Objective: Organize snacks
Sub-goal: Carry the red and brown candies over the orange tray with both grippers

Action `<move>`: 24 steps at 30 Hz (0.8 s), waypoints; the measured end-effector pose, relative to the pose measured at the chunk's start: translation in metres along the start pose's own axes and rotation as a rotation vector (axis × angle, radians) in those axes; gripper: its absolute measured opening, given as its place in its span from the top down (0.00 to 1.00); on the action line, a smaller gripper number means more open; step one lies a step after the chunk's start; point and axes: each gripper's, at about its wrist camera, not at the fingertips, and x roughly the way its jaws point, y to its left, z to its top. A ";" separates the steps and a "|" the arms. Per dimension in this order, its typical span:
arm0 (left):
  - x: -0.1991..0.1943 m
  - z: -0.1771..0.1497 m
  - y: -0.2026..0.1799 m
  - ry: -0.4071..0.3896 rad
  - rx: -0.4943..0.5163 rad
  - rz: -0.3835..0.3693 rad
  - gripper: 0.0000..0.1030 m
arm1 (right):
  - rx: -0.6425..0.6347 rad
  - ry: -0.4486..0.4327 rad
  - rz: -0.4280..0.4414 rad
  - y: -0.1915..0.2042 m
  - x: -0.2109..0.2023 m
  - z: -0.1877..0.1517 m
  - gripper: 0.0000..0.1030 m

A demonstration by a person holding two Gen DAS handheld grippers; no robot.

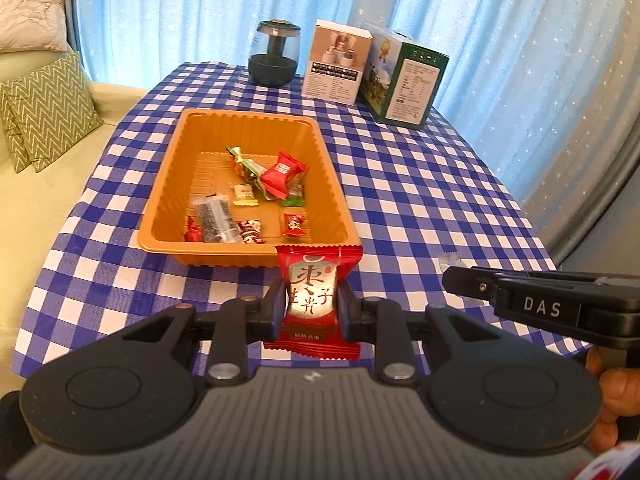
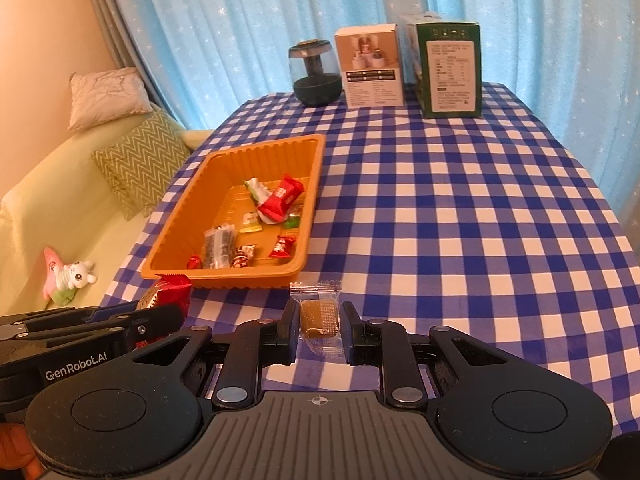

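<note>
Orange and ribbed, the shallow plastic tray point(image 1: 244, 258) sits on the blue-and-white checked tablecloth point(image 1: 420, 200), holding a scatter of small wrapped sweets point(image 1: 282, 172). Just short of its near rim, the left gripper point(image 1: 313, 306) is clamped on a red foil snack packet with white lettering point(image 1: 316, 300). Beside it, the right gripper point(image 2: 319, 326) pinches a clear-wrapped brown candy point(image 2: 318, 314), its fingers point(image 2: 286, 330) pressed to the wrapper.

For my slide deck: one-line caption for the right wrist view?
Right gripper holding a clear-wrapped brown candy just short of the orange tray.
</note>
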 end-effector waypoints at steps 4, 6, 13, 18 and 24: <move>-0.001 0.002 0.006 -0.003 -0.008 0.010 0.77 | -0.012 0.002 0.008 0.007 0.004 0.002 0.79; -0.001 0.004 0.010 -0.006 -0.012 0.015 0.77 | -0.019 0.003 0.011 0.011 0.007 0.003 0.79; -0.001 0.012 0.024 -0.016 -0.024 0.038 0.77 | -0.035 0.005 0.019 0.019 0.015 0.008 0.79; 0.001 0.019 0.033 -0.019 -0.030 0.053 0.77 | -0.042 0.010 0.029 0.025 0.022 0.011 0.79; 0.004 0.027 0.042 -0.023 -0.036 0.064 0.77 | -0.051 0.014 0.042 0.030 0.032 0.016 0.79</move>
